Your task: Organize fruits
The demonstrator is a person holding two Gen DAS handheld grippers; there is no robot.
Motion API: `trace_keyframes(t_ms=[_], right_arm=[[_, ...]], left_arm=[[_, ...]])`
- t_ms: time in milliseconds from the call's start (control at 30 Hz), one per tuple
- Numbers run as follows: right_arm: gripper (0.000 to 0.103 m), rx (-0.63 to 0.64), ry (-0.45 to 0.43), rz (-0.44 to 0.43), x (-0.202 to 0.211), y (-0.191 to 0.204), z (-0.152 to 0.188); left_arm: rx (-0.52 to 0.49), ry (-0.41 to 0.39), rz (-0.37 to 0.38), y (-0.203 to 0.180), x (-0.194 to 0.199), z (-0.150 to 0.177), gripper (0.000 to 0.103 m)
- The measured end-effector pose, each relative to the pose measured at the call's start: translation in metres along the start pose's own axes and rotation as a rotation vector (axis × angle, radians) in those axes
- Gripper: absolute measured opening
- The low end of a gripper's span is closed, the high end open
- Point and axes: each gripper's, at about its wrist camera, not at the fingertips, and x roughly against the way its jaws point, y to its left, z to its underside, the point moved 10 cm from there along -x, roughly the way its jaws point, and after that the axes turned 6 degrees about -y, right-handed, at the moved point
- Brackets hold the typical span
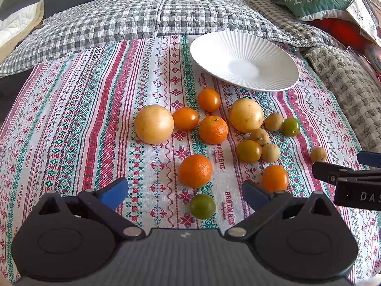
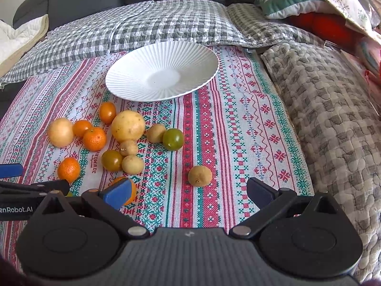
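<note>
Fruits loose ahead of both hand-held grippers, left and right, jaws apart.

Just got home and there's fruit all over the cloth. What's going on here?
A person is holding a two-finger tool in each hand and sorting fruit. The left tool and right tool are both open and hold nothing. The white plate has no fruit on it; every piece lies loose on the patterned tablecloth. The left tool points at an orange mandarin and a green tomato, while the right one faces a lone small tan fruit.
</note>
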Motion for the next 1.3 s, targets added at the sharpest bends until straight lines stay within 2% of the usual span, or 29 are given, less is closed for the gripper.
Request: trace_keyframes(t_ms=[1300], right_arm=[[0.103,-0.004,0.002,0.009,0.0010,-0.0027,-0.0010]], left_arm=[[0.018,-0.008,-0.004,0.0072,0.0021,-0.0026,0.093]])
